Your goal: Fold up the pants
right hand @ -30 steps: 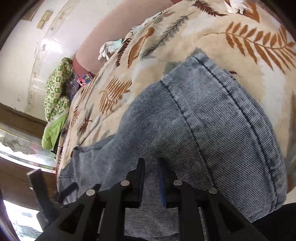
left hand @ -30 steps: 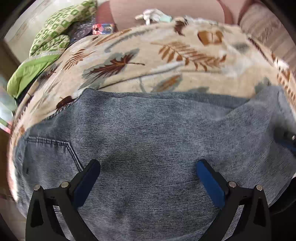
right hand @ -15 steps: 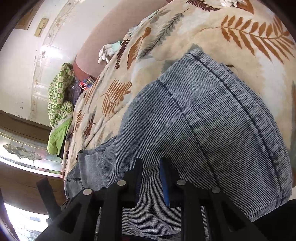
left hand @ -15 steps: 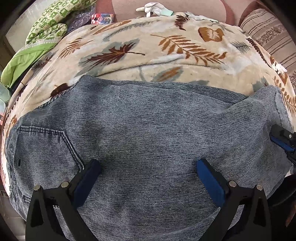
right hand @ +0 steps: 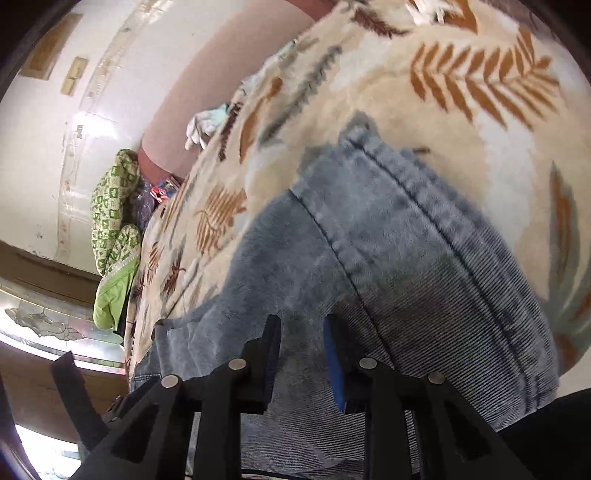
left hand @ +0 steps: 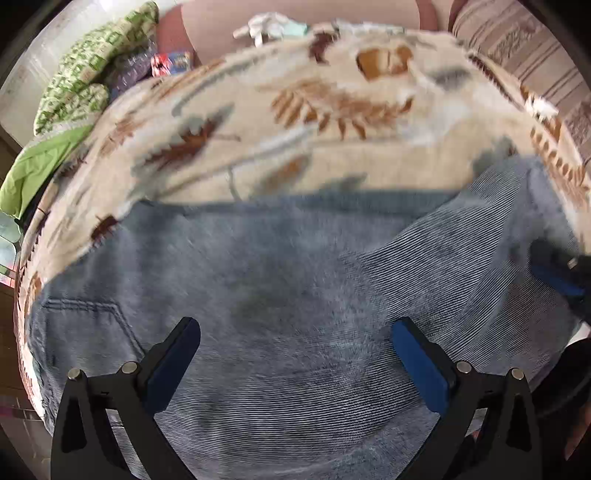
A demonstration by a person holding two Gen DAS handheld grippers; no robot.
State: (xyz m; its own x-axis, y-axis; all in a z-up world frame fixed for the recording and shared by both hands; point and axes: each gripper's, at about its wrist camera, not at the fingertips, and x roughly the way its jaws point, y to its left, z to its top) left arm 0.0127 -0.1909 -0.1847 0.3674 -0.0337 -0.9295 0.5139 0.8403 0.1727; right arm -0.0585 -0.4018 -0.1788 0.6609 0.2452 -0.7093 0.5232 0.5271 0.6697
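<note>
Blue-grey denim pants (left hand: 280,295) lie spread on a bed with a leaf-print blanket (left hand: 295,122). My left gripper (left hand: 295,350) is open wide just above the pants, with a back pocket (left hand: 85,325) to its left. My right gripper (right hand: 303,343) has its jaws close together with a fold of the pants (right hand: 388,266) between them, near the hemmed leg end (right hand: 406,177). The right gripper also shows at the right edge of the left wrist view (left hand: 557,280).
A green patterned quilt (left hand: 85,85) is heaped at the far left of the bed. White gloves (left hand: 266,27) lie at the far edge by the pink headboard (left hand: 295,11). A striped cushion (left hand: 524,51) sits far right. A small colourful box (left hand: 171,62) lies beside the quilt.
The right gripper's jaws have parted slightly and it has shifted along the leg. The left gripper has moved over the pants and stays open; the view is blurred by motion.
</note>
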